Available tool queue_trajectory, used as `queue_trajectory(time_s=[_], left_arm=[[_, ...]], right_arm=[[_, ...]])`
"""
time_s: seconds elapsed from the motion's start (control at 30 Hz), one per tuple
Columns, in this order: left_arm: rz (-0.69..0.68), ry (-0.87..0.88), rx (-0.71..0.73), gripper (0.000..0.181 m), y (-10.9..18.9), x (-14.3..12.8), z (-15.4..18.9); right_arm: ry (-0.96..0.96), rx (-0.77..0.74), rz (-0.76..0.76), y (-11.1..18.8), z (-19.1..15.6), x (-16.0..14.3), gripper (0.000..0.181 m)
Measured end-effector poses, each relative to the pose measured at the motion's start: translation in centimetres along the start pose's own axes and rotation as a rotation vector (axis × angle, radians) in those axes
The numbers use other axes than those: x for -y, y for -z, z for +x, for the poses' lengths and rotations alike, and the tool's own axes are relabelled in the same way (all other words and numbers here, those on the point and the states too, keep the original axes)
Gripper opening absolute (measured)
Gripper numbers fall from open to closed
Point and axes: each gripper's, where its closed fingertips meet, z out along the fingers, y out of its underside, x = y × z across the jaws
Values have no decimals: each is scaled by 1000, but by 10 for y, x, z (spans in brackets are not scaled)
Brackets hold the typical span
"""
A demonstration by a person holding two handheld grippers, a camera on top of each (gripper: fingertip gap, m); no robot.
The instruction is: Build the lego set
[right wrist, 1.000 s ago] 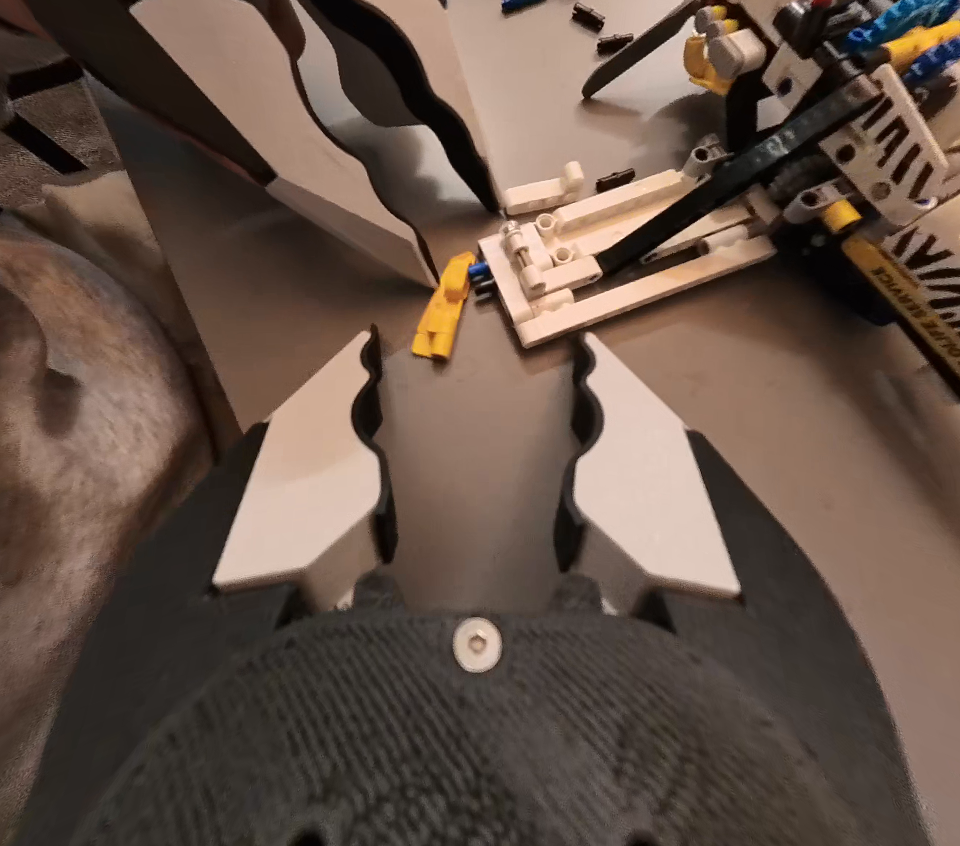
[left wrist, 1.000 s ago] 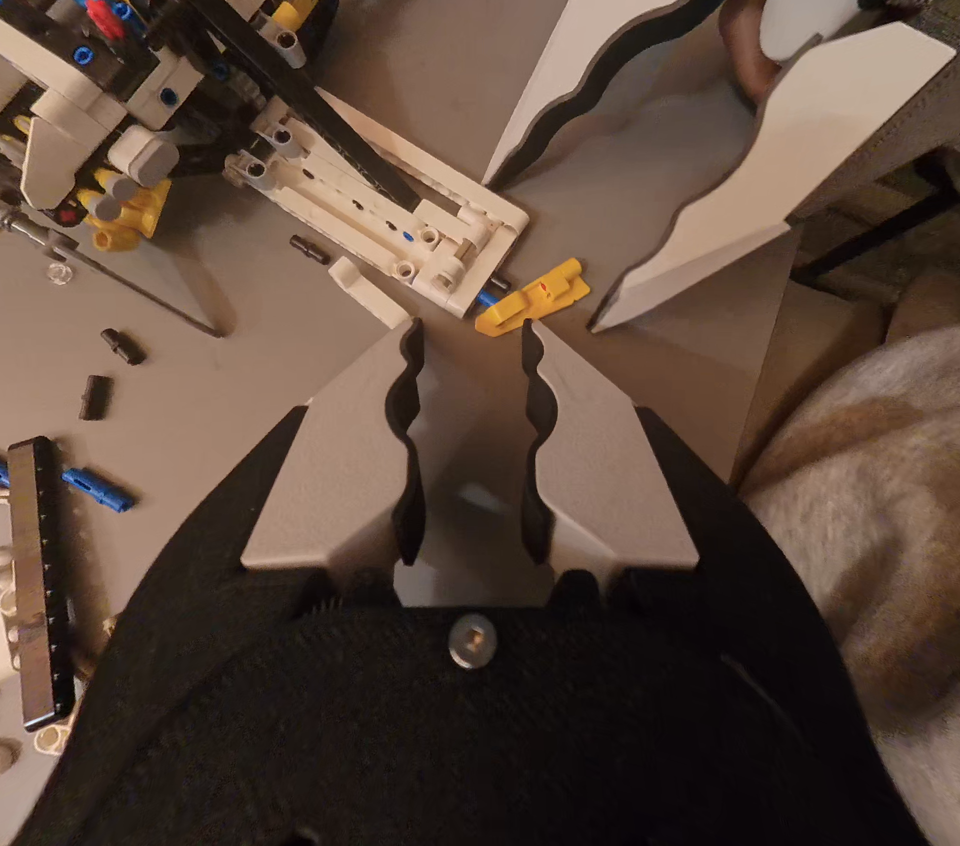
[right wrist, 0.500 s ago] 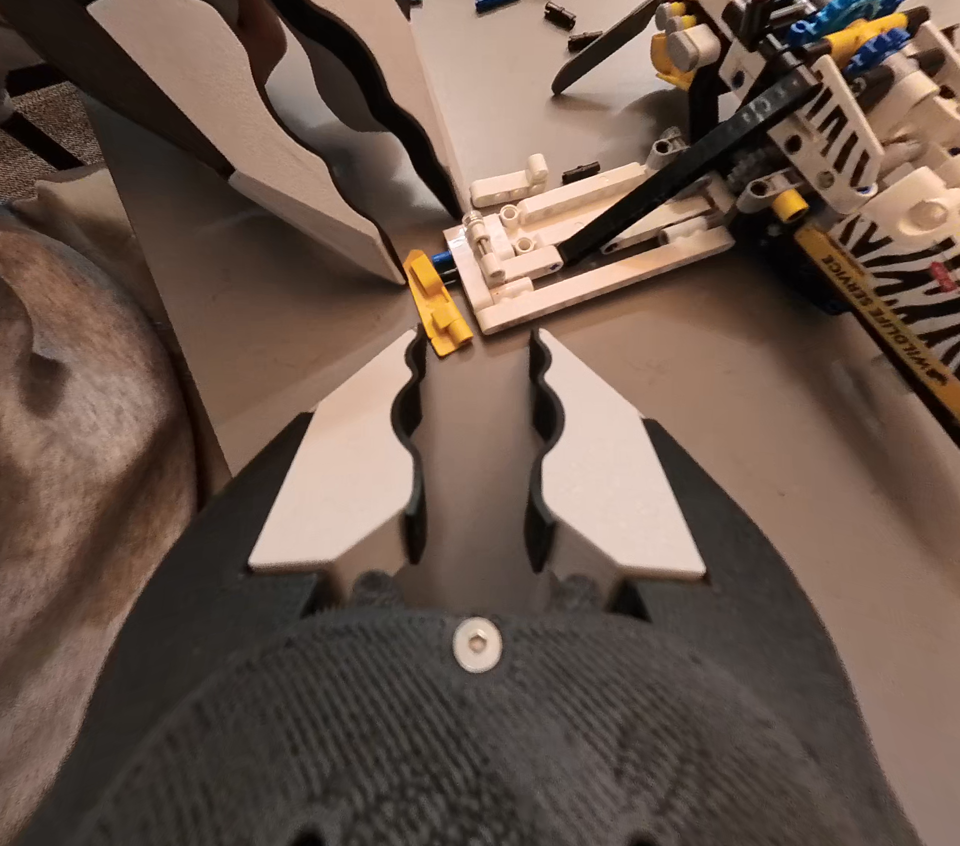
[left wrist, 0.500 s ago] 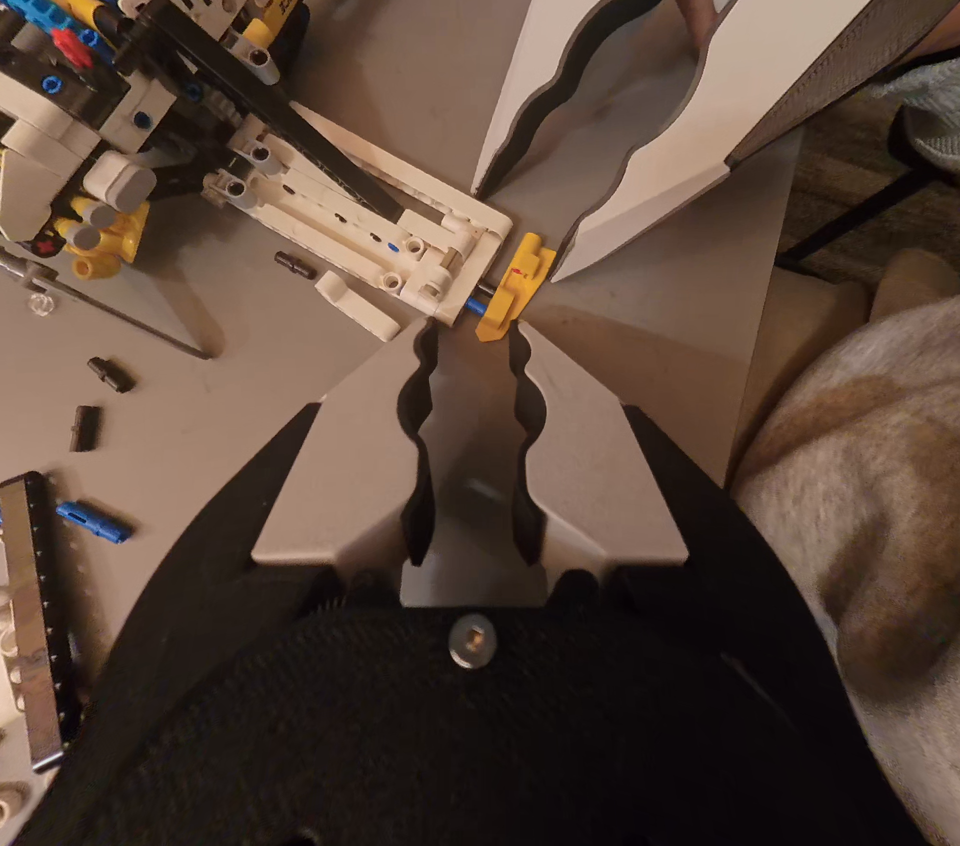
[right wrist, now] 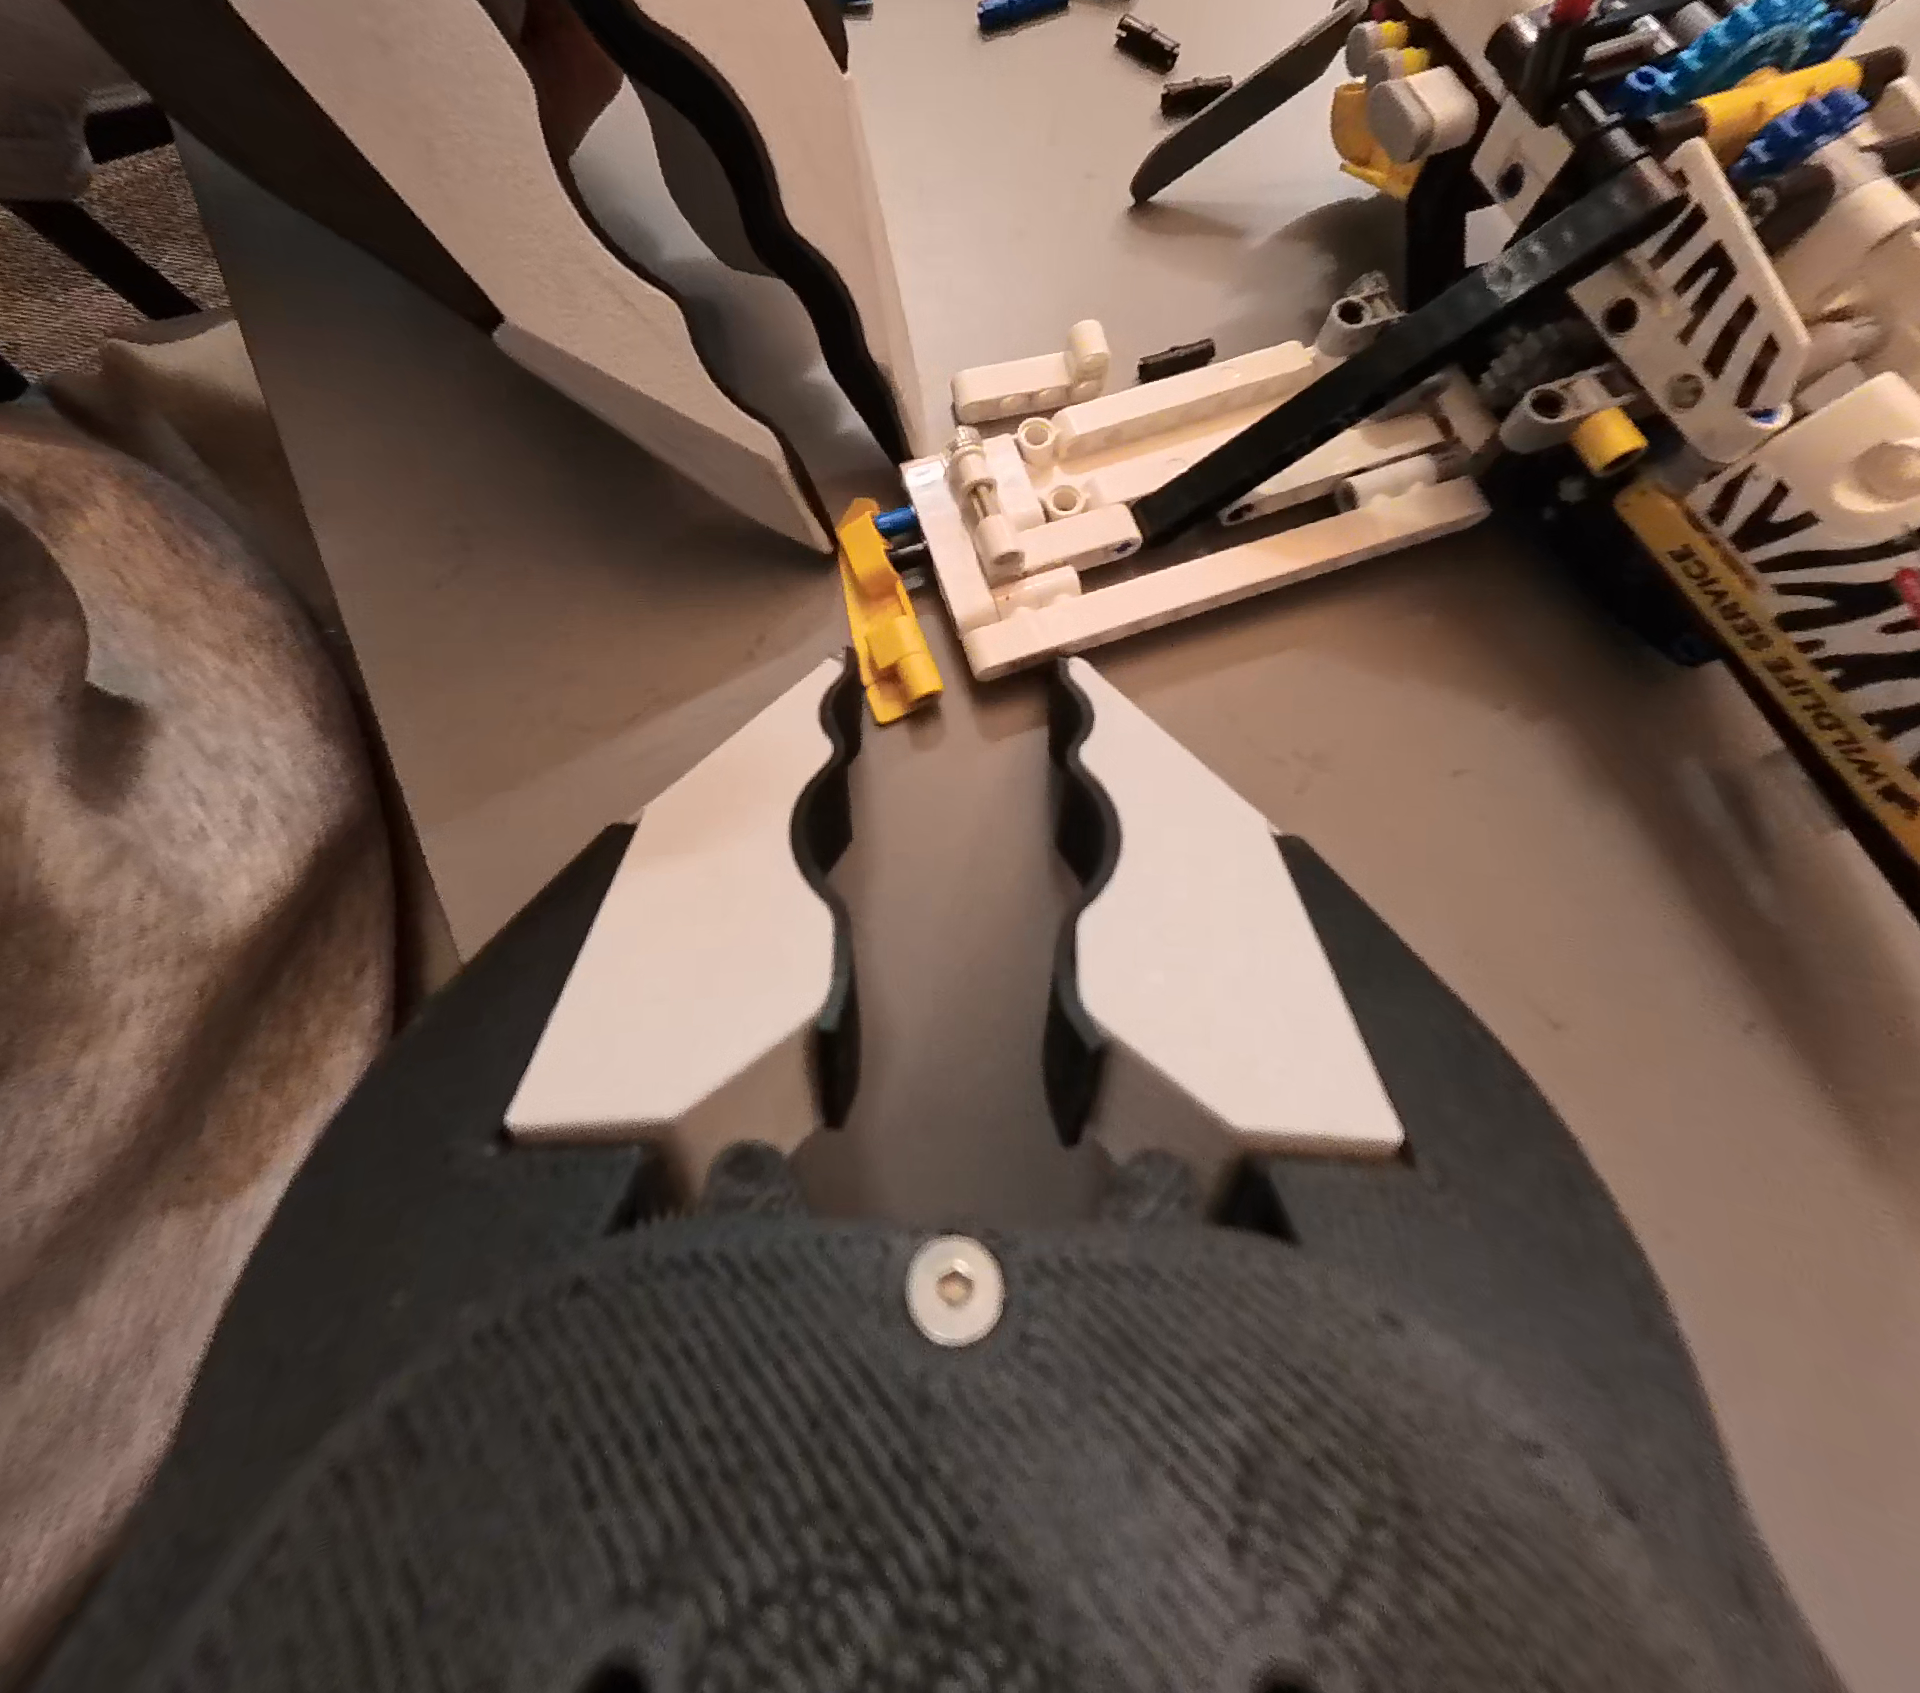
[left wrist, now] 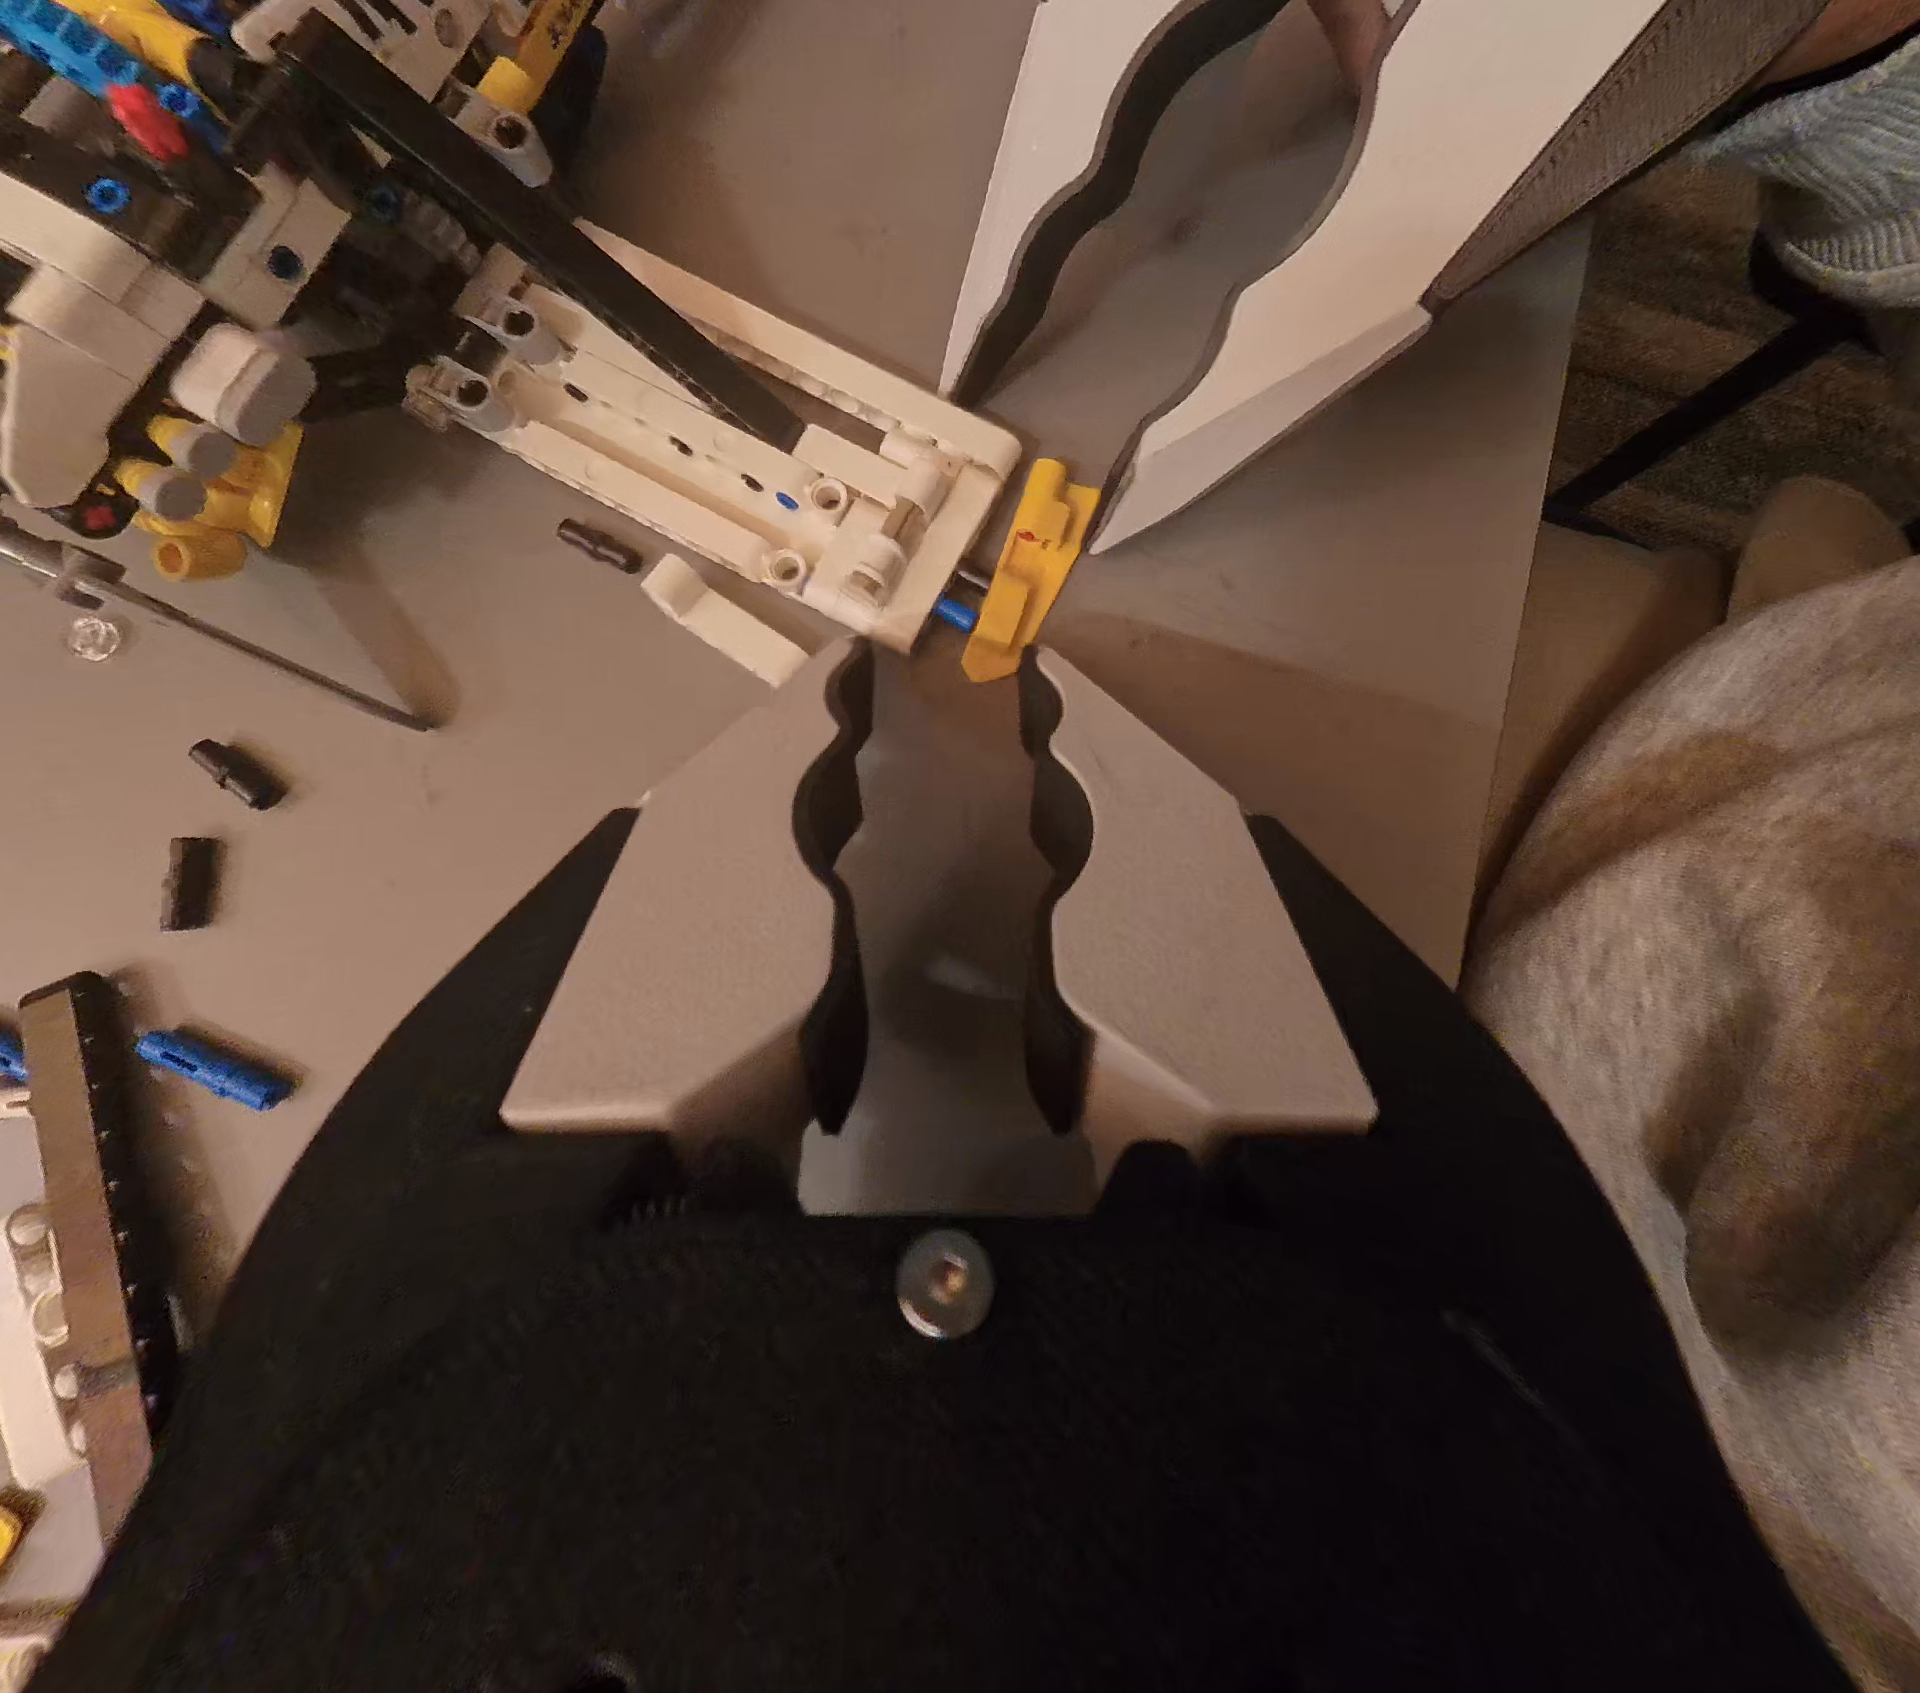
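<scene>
Here the yellow piece (left wrist: 1029,568) lies on the counter (left wrist: 1299,604) at the end of the white frame (left wrist: 914,490), sitting on a blue pin (left wrist: 954,613) that sticks out of that frame. Both grippers crowd it from opposite sides, probably to press it home onto the pin.

The left gripper (left wrist: 940,667) has its jaws partly open and empty; one tip sits just beside the frame's corner, the other touches the piece's near end. The right gripper (right wrist: 951,677) is likewise partly open, holding nothing, one tip at the piece's end, the other near the frame's edge. Seen in the left view, a right tip seems to bear on the piece's far side, likely as the pushing face.

The frame joins the striped model (right wrist: 1714,313), whose weight likely anchors it against the push. Loose pins (left wrist: 234,776) lie well apart.
</scene>
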Motion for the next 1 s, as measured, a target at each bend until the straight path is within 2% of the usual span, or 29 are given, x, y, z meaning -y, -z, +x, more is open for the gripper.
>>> queue_trajectory(time_s=[0.1, 0.2, 0.33, 0.63, 0.77, 1.0], left_arm=[[11, -2, 23, 33, 2, 1, -5], [19, -17, 39, 33, 3, 2, -11], [9, -70, -17, 36, 0, 2, -7], [11, -153, -65, 33, -2, 4, -3], [22, -177, -63, 28, -2, 5, -1], [23, -193, -68, 32, -1, 5, -2]], right_arm=[[-3, -4, 0, 0, 1, 0, 35], [-9, -28, -1, 0, 6, -1, 46], [-9, -32, -2, 0, 10, 0, 52], [11, 3, -2, -3, 7, 1, 47], [-18, -15, -1, -5, 7, 3, 47], [-90, -57, 5, -5, 6, 4, 46]])
